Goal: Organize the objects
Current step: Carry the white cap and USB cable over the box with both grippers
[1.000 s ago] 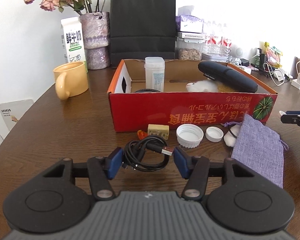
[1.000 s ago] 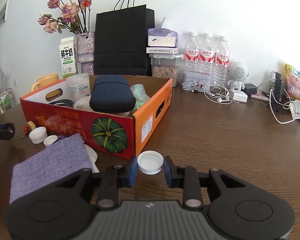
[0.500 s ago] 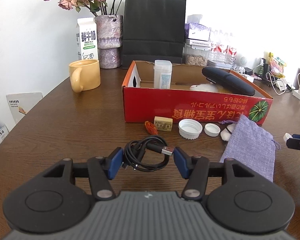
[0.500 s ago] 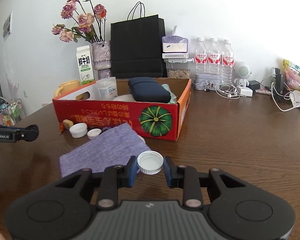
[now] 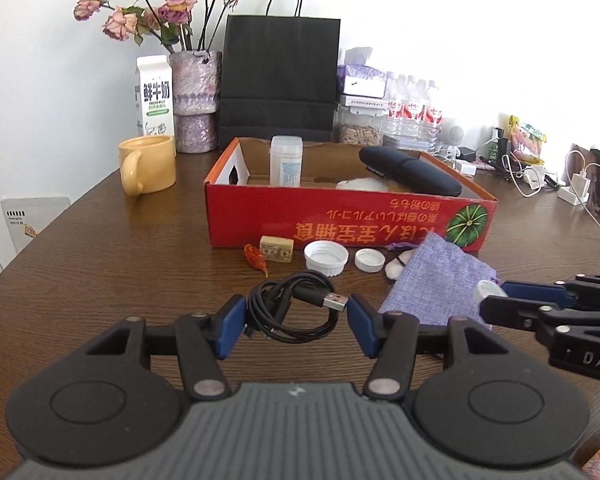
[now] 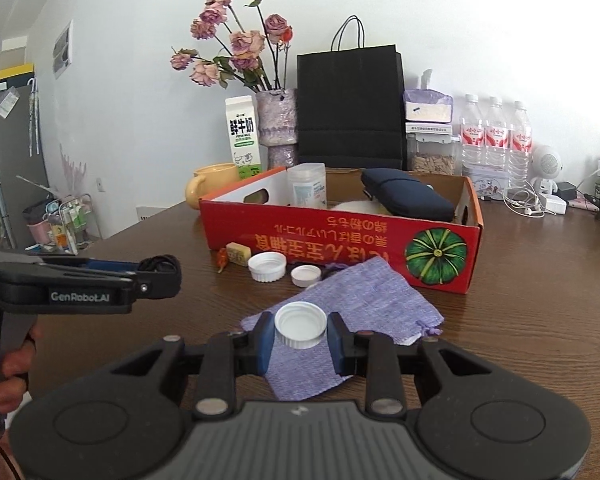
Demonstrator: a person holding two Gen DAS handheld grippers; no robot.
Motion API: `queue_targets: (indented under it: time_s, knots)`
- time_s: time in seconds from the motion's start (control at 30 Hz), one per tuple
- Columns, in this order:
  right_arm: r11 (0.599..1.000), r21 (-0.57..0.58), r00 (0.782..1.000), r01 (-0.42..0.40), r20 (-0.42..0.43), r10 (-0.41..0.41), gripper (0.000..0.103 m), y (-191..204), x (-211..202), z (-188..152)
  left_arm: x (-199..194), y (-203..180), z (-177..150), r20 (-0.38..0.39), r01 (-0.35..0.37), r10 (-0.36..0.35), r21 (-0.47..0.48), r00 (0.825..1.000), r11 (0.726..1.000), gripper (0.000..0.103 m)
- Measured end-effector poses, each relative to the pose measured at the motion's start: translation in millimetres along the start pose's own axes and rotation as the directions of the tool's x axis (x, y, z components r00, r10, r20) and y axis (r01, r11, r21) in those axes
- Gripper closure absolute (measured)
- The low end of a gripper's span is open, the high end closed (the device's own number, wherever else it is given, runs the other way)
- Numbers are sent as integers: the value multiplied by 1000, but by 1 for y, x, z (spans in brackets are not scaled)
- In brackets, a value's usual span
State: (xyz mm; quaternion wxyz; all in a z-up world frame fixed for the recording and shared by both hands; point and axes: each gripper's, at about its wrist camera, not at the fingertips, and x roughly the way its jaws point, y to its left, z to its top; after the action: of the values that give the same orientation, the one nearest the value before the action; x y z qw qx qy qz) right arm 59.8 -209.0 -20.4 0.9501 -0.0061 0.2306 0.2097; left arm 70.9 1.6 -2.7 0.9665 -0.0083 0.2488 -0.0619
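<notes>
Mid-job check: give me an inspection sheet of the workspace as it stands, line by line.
Surface: brown wooden table.
Job's things: red box holding a clear jar and dark case; two caps, purple pouch lie before it.
Clutter: yellow mug, milk carton, vase, black bag, bottles.
Grippers: left gripper shut on coiled cable; right gripper shut on white cap.
Cables: chargers far right.
Surroundings: white wall.
</notes>
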Motion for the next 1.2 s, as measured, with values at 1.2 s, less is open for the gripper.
queue_targets:
  time_s: [1.2]
  knots:
    - [993,-83,991,82,116,-72,76,11,80,86,60,-6,87,148,6,-5,-4,989,1000,45]
